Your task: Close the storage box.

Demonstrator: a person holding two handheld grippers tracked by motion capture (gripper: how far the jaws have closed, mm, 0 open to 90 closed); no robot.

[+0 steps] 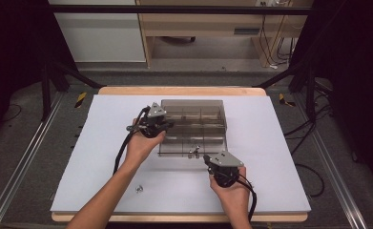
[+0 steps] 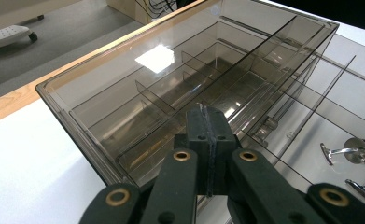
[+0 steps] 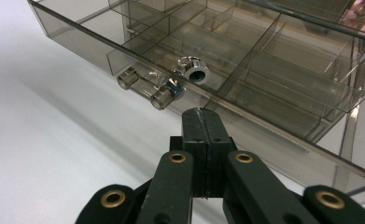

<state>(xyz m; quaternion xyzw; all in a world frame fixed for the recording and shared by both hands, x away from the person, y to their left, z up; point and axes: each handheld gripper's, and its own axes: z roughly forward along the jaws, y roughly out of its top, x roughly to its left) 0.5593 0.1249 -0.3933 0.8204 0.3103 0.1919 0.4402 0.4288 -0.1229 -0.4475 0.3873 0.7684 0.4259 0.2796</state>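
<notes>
We are steadying the smoke-tinted clear plastic divider box (image 1: 193,126) at mid-table. The left gripper (image 2: 207,116) is pinching its lid edge; the right gripper (image 3: 202,119), pressed together and empty, is nearing the front latch (image 3: 148,87). We are avoiding the chrome cufflinks (image 2: 353,150) inside.

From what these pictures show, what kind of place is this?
Probably a lab or workshop set up for recording. A white board on a wooden table sits inside a dark metal frame, loose cables lie on the grey floor, and a person works at a clear plastic divided box.
</notes>
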